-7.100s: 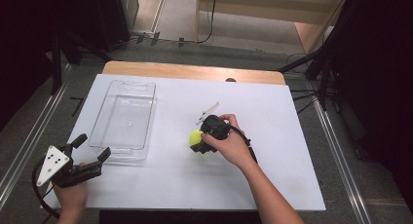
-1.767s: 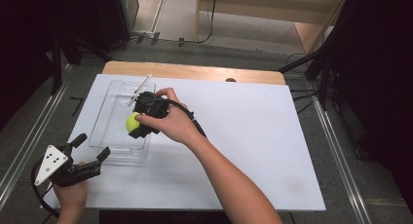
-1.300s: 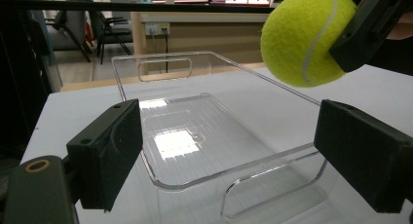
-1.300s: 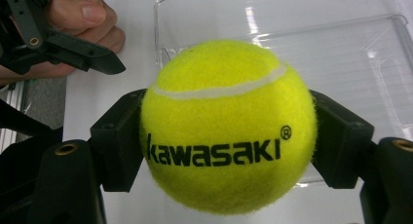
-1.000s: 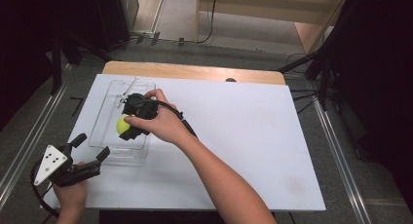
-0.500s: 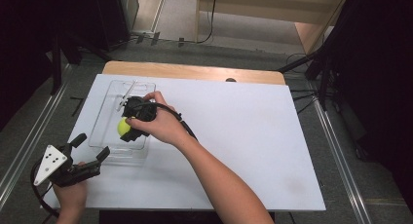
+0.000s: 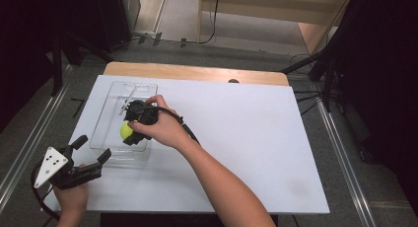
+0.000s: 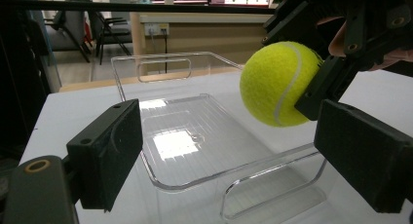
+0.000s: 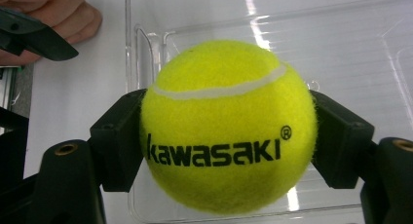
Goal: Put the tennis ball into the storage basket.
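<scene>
Over the clear tray point(image 7: 112, 133), right gripper point(image 7: 129, 131) clamping the tennis ball point(image 7: 126, 131) has shifted nearer.

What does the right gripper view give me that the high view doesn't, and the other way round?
Right gripper view: the black "kawasaki" lettering on the tennis ball and both fingers pressed against its sides. High view: the whole white table, the left gripper open near the tray's near end, and the person's forearm. Both: the ball held over the clear tray.

One tennis ball point(image 7: 126, 130), one clear tray point(image 7: 106, 122), two hand-held grippers.
</scene>
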The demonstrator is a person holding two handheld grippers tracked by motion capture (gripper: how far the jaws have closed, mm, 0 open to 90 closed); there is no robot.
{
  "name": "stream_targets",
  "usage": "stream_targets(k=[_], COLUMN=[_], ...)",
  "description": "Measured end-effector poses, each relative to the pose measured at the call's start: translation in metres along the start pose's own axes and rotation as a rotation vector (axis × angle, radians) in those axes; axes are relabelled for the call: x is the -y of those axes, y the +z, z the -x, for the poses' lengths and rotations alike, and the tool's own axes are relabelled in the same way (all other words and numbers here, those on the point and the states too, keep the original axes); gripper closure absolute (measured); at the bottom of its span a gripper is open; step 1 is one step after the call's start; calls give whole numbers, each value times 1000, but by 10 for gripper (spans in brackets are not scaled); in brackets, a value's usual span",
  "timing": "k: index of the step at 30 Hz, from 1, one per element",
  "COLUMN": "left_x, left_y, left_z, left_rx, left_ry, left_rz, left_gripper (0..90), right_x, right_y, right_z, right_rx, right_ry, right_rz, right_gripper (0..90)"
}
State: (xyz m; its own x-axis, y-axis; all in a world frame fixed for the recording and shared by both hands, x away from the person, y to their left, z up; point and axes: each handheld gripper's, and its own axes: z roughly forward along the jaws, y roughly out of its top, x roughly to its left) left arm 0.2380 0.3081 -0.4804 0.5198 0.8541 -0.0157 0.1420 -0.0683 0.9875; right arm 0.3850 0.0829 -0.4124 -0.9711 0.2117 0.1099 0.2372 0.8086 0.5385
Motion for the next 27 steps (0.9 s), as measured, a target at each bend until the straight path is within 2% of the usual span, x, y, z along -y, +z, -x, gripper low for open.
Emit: stream_targets(k=[14, 27], left_x=[0, 0], left_y=[0, 0], left_z=[0, 0], left_rx=[-1, 1], left_ry=[2, 1], left_rz=[-2, -1], left_gripper=[111, 111], right_x=[6, 10], right_y=[8, 19], right_z=[3, 4], right_rx=[4, 15], right_ry=[15, 2], right_rz=[-22, -55], right_gripper=[233, 232])
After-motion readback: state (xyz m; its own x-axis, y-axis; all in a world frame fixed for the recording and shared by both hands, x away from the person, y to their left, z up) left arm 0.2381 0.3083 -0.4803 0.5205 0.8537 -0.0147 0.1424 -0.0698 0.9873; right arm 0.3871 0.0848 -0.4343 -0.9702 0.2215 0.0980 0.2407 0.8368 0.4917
